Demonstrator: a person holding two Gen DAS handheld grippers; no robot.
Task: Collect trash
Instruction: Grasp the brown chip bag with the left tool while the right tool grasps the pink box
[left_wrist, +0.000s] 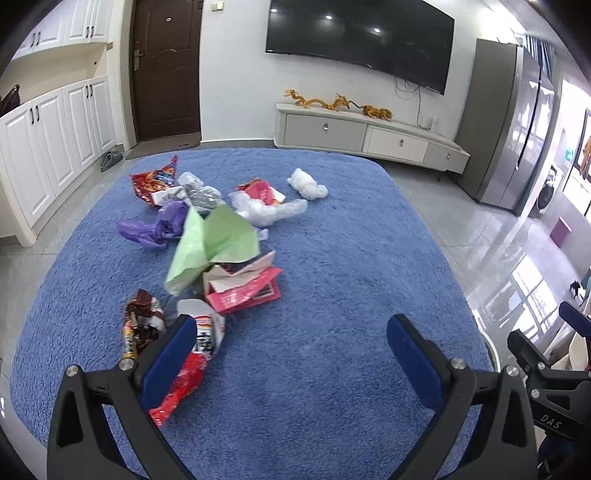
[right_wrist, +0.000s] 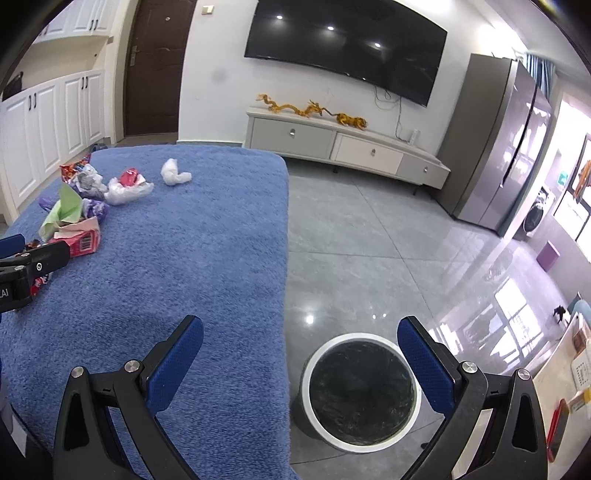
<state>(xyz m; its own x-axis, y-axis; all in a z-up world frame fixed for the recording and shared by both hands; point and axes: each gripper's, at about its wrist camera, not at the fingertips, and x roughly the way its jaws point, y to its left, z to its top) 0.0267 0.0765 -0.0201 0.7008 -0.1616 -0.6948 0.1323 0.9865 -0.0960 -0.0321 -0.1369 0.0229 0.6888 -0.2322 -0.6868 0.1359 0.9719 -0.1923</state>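
Observation:
Several pieces of trash lie on a blue fleece-covered table (left_wrist: 332, 280): a red and white wrapper (left_wrist: 192, 354), a brown snack wrapper (left_wrist: 142, 325), a pink carton (left_wrist: 243, 290), green paper (left_wrist: 210, 243), a purple bag (left_wrist: 155, 227), clear plastic (left_wrist: 269, 208) and a white wad (left_wrist: 306, 183). My left gripper (left_wrist: 291, 328) hangs open above the near part of the table, its left finger over the red and white wrapper. My right gripper (right_wrist: 299, 332) is open and empty above the table's right edge and a round bin (right_wrist: 360, 391) lined in black on the floor.
The table's right edge (right_wrist: 286, 258) drops to a grey tiled floor. A TV cabinet (right_wrist: 343, 144) stands against the far wall, a fridge (right_wrist: 506, 147) at the right and white cupboards (left_wrist: 55, 140) at the left. The left gripper's body (right_wrist: 26, 269) shows in the right wrist view.

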